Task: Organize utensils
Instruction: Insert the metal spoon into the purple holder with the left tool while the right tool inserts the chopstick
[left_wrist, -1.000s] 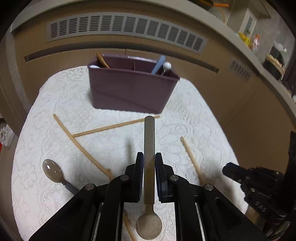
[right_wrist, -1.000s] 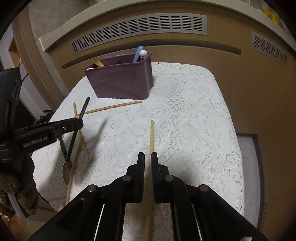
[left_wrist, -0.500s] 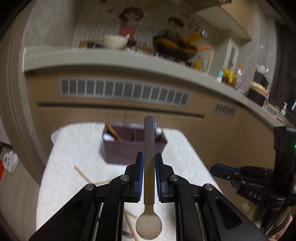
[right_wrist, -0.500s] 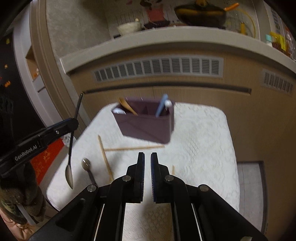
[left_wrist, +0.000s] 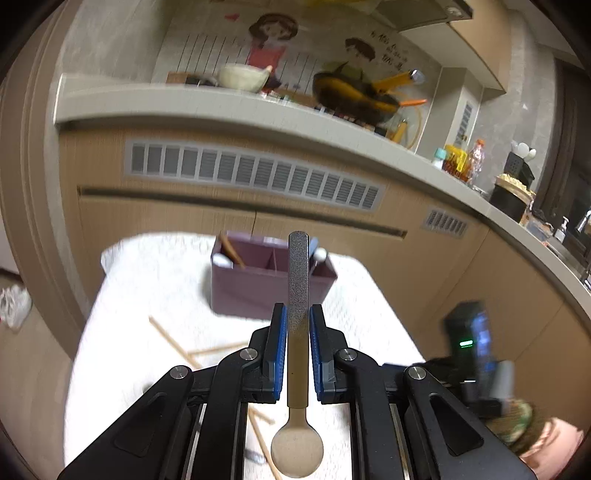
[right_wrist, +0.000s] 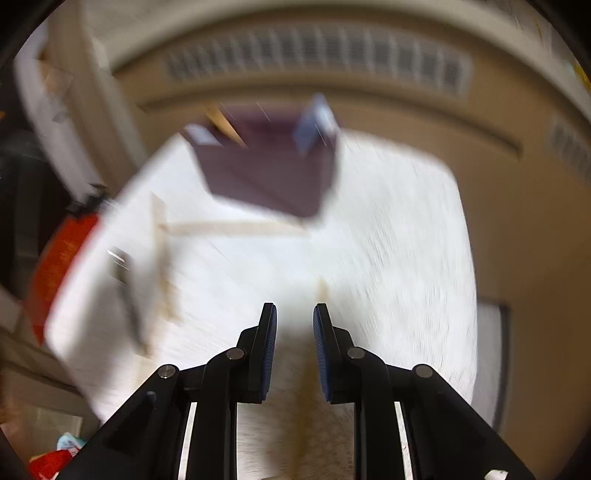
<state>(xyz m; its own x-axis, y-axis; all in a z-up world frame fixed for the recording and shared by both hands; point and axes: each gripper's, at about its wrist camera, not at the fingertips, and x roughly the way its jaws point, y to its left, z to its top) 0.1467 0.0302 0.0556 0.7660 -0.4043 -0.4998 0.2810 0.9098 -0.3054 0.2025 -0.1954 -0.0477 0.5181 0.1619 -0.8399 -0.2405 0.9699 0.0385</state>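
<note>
Two claws: left claw (left_wrist: 297, 325) grips spoon (left_wrist: 297, 369); right claw (right_wrist: 294, 325) just parted, empty.

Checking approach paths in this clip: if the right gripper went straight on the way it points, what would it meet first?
Most likely the white lace tablecloth, at the thin wooden chopstick lying ahead of the right gripper. Its jaws have just been opening, with nothing between them. Blur leaves the depth uncertain; the purple plastic utensil caddy stands farther back.

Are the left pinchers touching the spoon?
Touching. In the left wrist view, the left gripper has its blue pads closed against both sides of the spoon handle, holding it above the table.
</note>
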